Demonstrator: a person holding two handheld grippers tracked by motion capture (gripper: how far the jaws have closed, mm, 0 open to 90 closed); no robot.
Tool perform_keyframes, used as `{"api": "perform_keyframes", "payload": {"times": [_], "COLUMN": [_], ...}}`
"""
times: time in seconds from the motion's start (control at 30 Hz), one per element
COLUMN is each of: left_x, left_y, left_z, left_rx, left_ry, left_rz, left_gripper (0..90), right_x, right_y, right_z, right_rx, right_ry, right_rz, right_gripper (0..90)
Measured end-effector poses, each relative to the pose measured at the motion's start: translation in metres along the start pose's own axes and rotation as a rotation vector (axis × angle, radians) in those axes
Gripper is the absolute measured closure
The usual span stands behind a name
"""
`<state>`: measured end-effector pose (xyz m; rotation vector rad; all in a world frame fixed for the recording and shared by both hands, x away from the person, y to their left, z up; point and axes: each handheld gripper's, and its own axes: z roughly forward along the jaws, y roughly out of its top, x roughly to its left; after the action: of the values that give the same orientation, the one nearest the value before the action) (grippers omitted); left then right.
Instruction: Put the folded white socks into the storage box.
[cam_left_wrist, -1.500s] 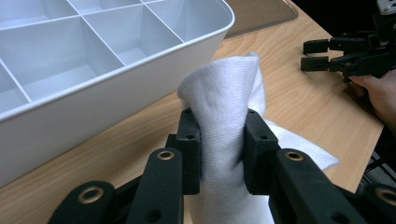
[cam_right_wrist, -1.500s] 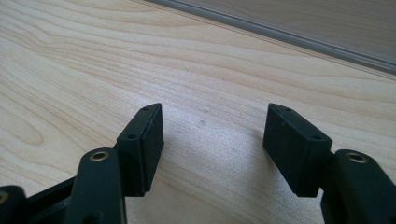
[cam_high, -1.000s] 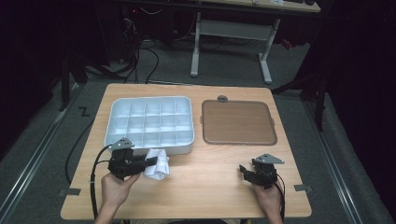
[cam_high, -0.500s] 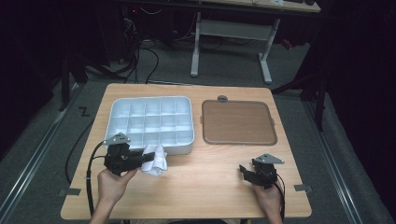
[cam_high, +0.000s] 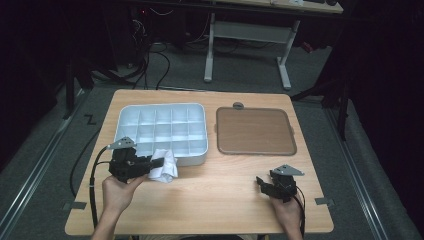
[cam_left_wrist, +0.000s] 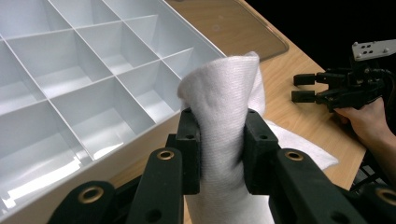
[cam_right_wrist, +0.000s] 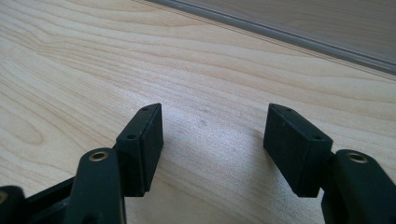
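Sitting on the wooden table (cam_high: 210, 200), toward its far left: one white compartment tray (cam_high: 162, 130), a grid of four rows by five, so twenty cells, every visible cell bare and glossy in the left gripper view. Lying to its right, apart from it: one flat brown lid (cam_high: 254, 131) with a grey rim and rounded corners, holding nothing; just beyond its far edge, a small grey tab (cam_high: 238, 105), too small to identify. Counted: two containers or covers, one cloth, two grippers, two hands. Pinched in the left gripper (cam_left_wrist: 219, 140): one white cloth (cam_left_wrist: 224, 107), squeezed between the black pads, bunched upward above them and trailing down onto the wood at the tray's near right corner, just beside its wall; seen from the high view as a crumpled white lump (cam_high: 163, 166) touching the tray's front edge. Resting on the table near the front right: the right gripper (cam_high: 261, 182), well apart from the tray and cloth, jaws spread with nothing but bare wood grain between them in the right gripper view, lid rim crossing the top of that view. Cut off: the tray's left and far cells in the left gripper view, the lower folds of the cloth behind the jaws, both forearms at the bottom edge of the high view. Hard to make out: the dark floor beyond the table, with cables and a white desk frame (cam_high: 247, 35).
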<state>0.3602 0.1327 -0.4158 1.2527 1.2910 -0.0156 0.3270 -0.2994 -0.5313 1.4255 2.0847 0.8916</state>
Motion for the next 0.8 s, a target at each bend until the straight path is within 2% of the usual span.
{"api": "perform_keyframes", "payload": {"times": [0.33, 0.57, 0.8], "left_x": [0.001, 0.006, 0.006], "left_y": [0.012, 0.021, 0.030], "left_z": [0.004, 0.006, 0.010], "left_rx": [-0.012, -0.024, -0.037], "left_ry": [-0.003, -0.006, 0.004], "left_rz": [-0.009, -0.044, -0.025], "left_gripper": [72.1, 72.2, 72.2], "right_x": [0.000, 0.000, 0.000], "right_y": [0.000, 0.000, 0.000], "right_z": [0.000, 0.000, 0.000], "right_rx": [0.000, 0.000, 0.000], "right_ry": [0.000, 0.000, -0.001], "right_rz": [0.000, 0.000, 0.000], "right_gripper": [38.2, 38.2, 38.2]}}
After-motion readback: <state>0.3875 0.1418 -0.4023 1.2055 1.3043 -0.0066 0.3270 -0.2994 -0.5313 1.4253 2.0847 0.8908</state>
